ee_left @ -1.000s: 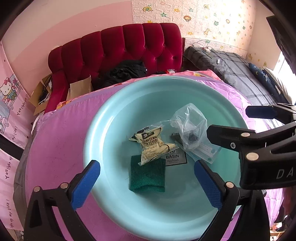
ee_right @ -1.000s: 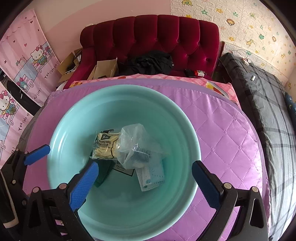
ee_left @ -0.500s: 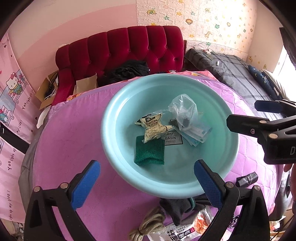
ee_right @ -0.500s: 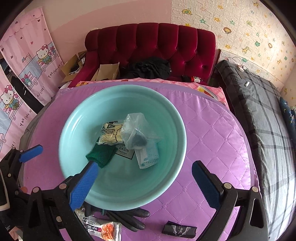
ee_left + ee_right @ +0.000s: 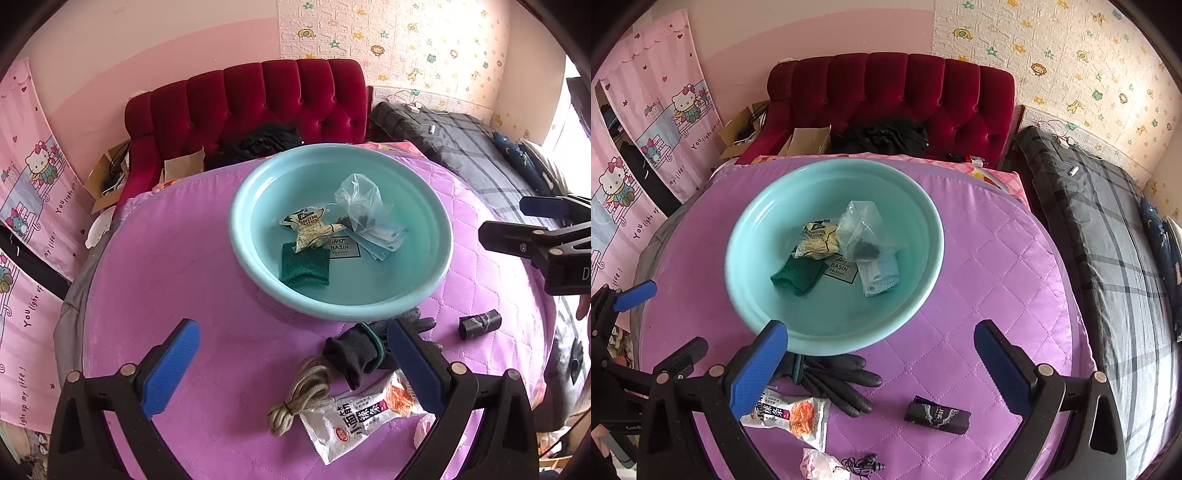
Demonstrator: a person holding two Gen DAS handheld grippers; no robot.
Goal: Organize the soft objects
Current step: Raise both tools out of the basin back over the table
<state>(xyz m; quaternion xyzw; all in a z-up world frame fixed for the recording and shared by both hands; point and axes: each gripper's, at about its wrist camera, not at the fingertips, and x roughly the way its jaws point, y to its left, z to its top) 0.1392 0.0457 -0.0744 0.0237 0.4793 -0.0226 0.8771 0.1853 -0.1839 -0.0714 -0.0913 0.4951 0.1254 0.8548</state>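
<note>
1. Your teal basin (image 5: 923,236) is smooth, glossy plastic.
2. The purple quilted cover (image 5: 990,266) shows a satin sheen.
3. The green cloth (image 5: 304,266) looks rough, matt.
4. The snack packet (image 5: 364,413) is shiny foil.

Surface (image 5: 979,258): lilac cloth with diamond quilting. Basin (image 5: 746,236): pale turquoise, dark label inside. In the basin: dark green cloth (image 5: 798,275), yellow and cream packet (image 5: 816,240), clear bag (image 5: 860,229), light blue mask (image 5: 881,275). Near edge: black glove (image 5: 838,380), silver snack packet (image 5: 790,411) with orange picture, black patterned roll (image 5: 936,413), khaki cord (image 5: 299,397). Sofa (image 5: 905,96): deep red, tufted. Bed (image 5: 1108,229), right: grey and black plaid. Tongs: black with blue pads (image 5: 757,365).
</note>
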